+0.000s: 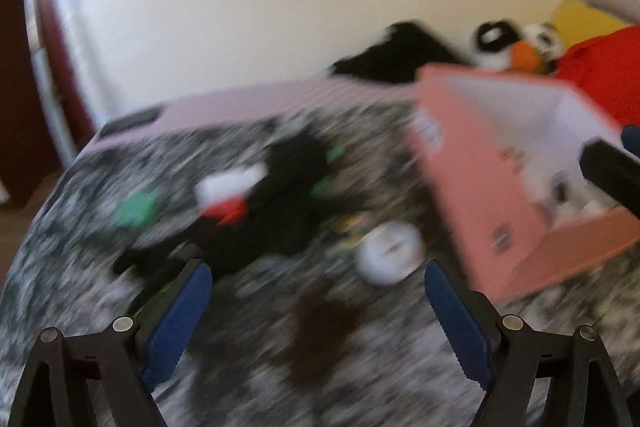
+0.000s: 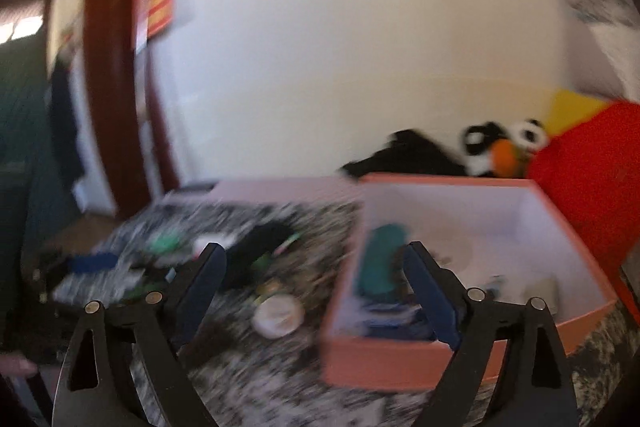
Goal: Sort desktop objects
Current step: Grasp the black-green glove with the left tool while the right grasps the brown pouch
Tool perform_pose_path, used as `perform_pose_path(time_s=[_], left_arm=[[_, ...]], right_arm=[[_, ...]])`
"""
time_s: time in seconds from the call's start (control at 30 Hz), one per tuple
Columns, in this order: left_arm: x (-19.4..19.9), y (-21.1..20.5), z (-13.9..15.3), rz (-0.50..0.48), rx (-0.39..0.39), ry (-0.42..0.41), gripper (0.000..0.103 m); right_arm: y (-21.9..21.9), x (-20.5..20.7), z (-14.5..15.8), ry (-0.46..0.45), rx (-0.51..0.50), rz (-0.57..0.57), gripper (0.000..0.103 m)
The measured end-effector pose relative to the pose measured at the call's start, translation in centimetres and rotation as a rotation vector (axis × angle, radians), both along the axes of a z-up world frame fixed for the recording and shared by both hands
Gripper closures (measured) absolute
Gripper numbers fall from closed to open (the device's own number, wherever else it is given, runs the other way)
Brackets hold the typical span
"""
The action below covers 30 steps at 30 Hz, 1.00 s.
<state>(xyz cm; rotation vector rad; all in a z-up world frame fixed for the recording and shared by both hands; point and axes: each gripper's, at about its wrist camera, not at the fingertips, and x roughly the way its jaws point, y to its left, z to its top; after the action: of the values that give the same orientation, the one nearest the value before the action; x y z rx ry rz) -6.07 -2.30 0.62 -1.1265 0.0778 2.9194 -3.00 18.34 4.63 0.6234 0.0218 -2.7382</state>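
Both views are motion-blurred. An open salmon-pink box (image 1: 480,187) (image 2: 400,359) stands on a speckled black-and-white surface (image 1: 80,227); it holds a teal object (image 2: 380,259) and several small items. Left of the box lie a round white tin (image 1: 390,257) (image 2: 278,315), a black object (image 1: 280,203) with white and red parts, and a green round piece (image 1: 136,207). My left gripper (image 1: 318,315) is open and empty above the surface, near the tin. My right gripper (image 2: 314,295) is open and empty, its right finger over the box's front wall.
A pink flat board (image 1: 240,107) lies at the far edge of the surface. A black cloth (image 1: 400,55), a penguin plush (image 2: 500,147) and a red cushion (image 2: 592,179) sit behind the box by the white wall. A brown door frame (image 2: 108,87) is at left.
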Motion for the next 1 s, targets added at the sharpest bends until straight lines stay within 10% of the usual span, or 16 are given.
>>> perform_pose_path(time_s=[0.33, 1.0], left_arm=[[0.5, -6.9, -7.0, 0.108, -0.031, -0.133, 0.012], [-10.9, -10.5, -12.6, 0.111, -0.118, -0.247, 0.012]], right_arm=[[-11.0, -0.7, -9.2, -0.312, 0.141, 0.134, 0.011], [-15.4, -8.1, -15.8, -0.509, 0.155, 0.058, 0.011]])
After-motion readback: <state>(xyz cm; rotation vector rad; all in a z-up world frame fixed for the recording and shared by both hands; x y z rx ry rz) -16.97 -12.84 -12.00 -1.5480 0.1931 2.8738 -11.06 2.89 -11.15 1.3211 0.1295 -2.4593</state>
